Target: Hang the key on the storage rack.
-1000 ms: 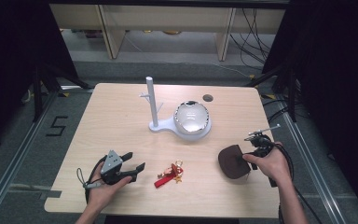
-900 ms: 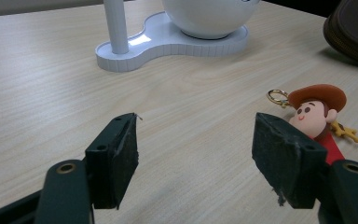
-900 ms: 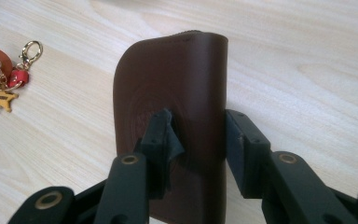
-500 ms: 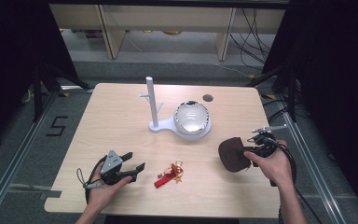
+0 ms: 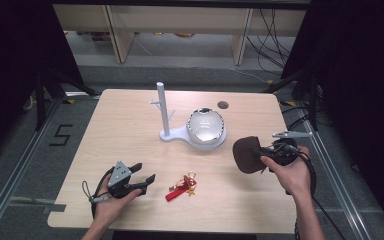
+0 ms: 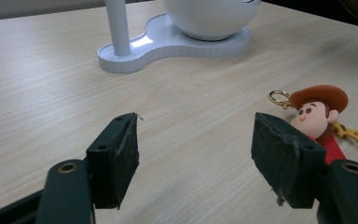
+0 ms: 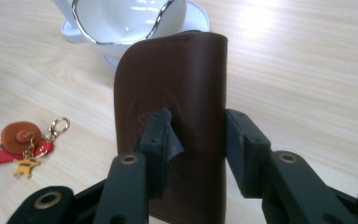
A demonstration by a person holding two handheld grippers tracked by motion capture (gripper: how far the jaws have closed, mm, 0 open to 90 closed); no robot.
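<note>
We see the pale wood-grain table (image 5: 130, 125) first, its white plastic stand (image 5: 164, 112) cut off at the top in the left gripper view. At three o'clock, the right gripper (image 7: 196, 140) pinches a smooth brown leather pouch (image 7: 177, 93) (its lower edge hidden behind the jaws), lifted off the table. At seven o'clock, the left gripper (image 6: 196, 154) gapes wide, empty, near the rubbery cowboy keychain (image 6: 319, 112).

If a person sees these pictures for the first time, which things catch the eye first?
Most striking is the brown leather pouch, clamped in the right hand-held gripper above the table's right side. Next comes the white stand with a round glossy bowl at the centre, then the red cowboy-figure keychain lying near the open left hand-held gripper.
</note>
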